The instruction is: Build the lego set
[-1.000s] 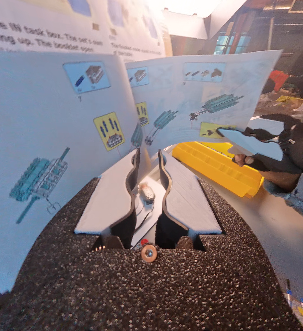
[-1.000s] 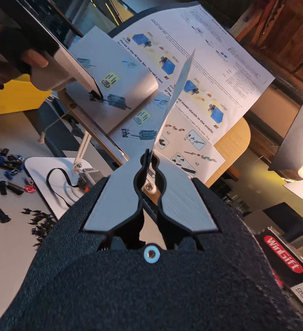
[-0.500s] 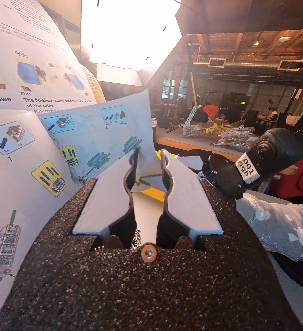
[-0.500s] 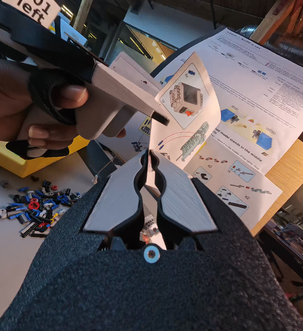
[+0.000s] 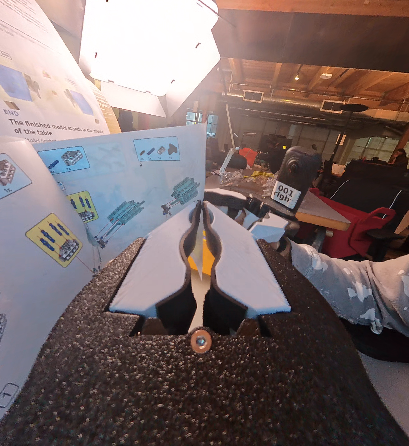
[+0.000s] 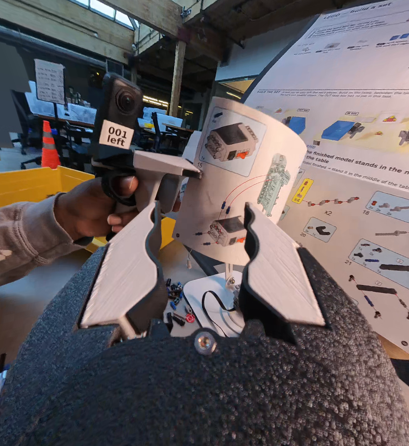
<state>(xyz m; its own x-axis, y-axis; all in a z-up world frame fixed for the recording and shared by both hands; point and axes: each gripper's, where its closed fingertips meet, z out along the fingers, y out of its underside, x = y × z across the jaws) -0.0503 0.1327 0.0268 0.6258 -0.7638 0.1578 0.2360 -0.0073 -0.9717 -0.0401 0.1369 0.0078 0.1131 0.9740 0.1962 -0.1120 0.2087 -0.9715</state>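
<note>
My left gripper (image 5: 201,207) is shut on the free edge of a page (image 5: 126,193) of an open building-instruction booklet and holds it upright. In the right wrist view the same page (image 6: 235,183) curls over, pinched near its top left by the left gripper (image 6: 193,173), which a hand holds. My right gripper (image 6: 200,212) is open and empty just in front of the page's lower part, not touching it. It also shows in the left wrist view (image 5: 249,212), behind the page's edge.
A large printed instruction sheet (image 6: 355,169) stands behind the booklet. The booklet stand's white base (image 6: 210,296) carries a black cable. Small loose building pieces (image 6: 177,301) lie beside it. A yellow bin (image 6: 29,183) stands at the left, an orange cone (image 6: 49,147) beyond it. The tips of both grippers are at nearly the same place.
My right gripper let go of the page's lower edge and opened. My left gripper closed on the page's edge and now holds it alone. The page has swung further over.
</note>
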